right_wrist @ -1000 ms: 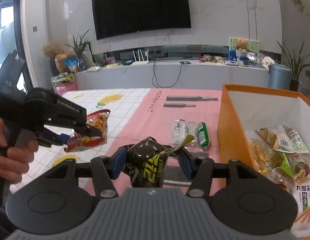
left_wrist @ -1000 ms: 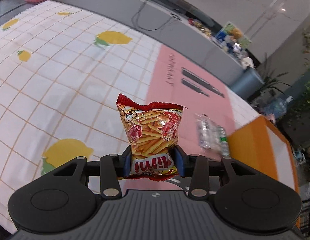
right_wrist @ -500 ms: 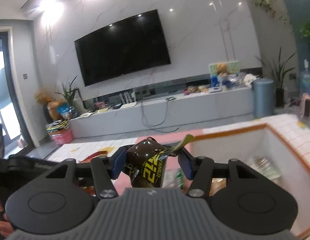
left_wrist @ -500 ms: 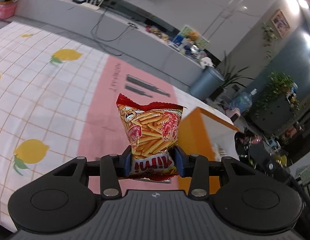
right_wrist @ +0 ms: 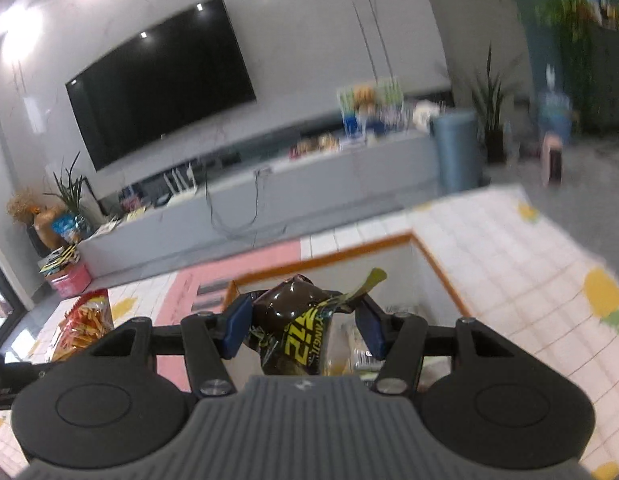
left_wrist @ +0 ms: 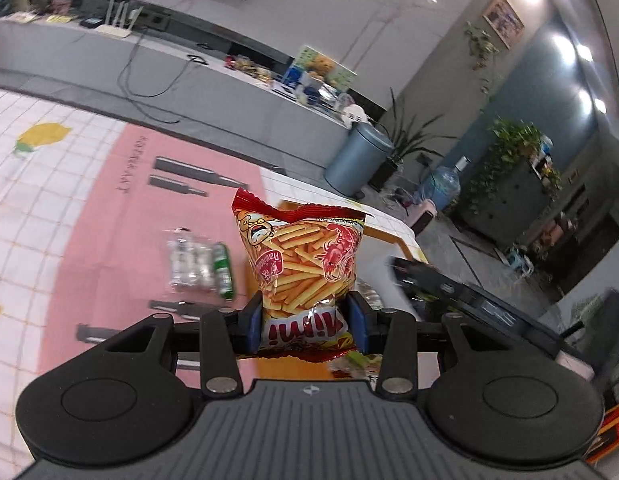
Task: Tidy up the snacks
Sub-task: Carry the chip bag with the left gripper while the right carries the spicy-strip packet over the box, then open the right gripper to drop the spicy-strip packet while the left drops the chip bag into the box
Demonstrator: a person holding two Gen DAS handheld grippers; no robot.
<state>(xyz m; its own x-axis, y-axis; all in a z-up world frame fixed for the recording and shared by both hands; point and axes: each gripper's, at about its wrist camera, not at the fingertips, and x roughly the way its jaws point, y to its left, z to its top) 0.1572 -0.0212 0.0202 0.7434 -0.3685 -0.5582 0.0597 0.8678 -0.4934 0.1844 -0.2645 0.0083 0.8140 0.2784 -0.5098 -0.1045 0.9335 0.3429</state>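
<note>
Chip bag pinched above orange box rim.

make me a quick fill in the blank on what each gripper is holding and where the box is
1. The left gripper is shut on a red bag of prawn ____.
2. The right gripper grips a dark ____ packet.
3. The box below the right gripper has an ____ rim.

Missing words: sticks; brown; orange

My left gripper's red prawn-stick bag reads "Mimi", upside down; my right's dark wrapper shows partial yellow lettering, "YANGLI".
</note>
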